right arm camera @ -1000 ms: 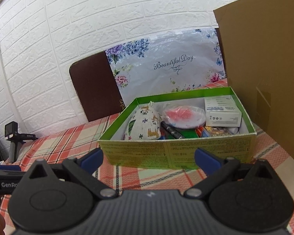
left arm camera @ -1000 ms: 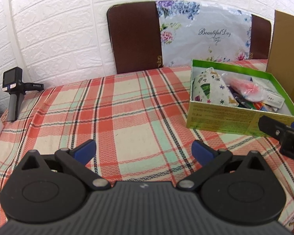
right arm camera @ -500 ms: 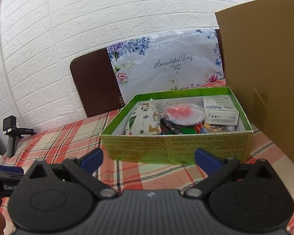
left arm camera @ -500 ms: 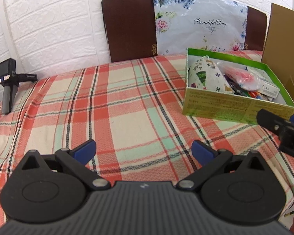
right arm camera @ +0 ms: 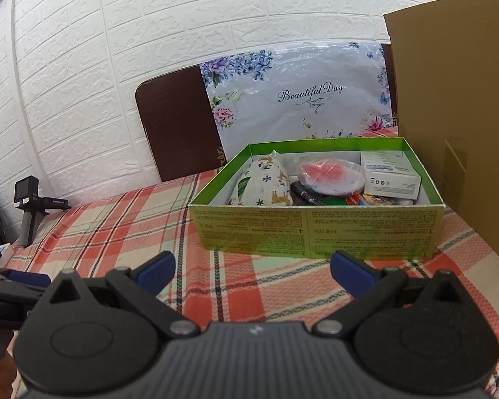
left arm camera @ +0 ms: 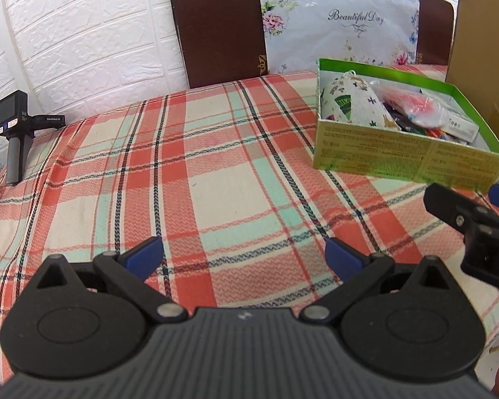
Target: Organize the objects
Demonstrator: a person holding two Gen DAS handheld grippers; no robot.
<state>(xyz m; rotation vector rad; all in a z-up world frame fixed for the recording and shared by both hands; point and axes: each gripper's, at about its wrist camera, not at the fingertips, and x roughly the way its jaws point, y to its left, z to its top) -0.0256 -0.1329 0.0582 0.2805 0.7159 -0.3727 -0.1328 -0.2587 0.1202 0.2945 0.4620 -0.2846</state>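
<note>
A green box (right arm camera: 316,229) stands on the plaid tablecloth and holds a patterned cloth pouch (right arm camera: 262,184), a clear bag with something red (right arm camera: 331,174), a white carton (right arm camera: 389,176) and small items. It also shows in the left wrist view (left arm camera: 399,161) at the right. My right gripper (right arm camera: 252,269) is open and empty, a short way in front of the box. My left gripper (left arm camera: 244,254) is open and empty over bare cloth, left of the box. The right gripper's side (left arm camera: 475,229) shows in the left wrist view.
A tall cardboard sheet (right arm camera: 455,116) stands right of the box. A brown board (left arm camera: 219,26) and a floral bag (left arm camera: 342,23) lean on the white brick wall. A small camera on a grip (left arm camera: 15,133) stands at the table's left edge.
Both grippers have drawn back and risen a little from the box, which now looks farther off. Both stay open and empty.
</note>
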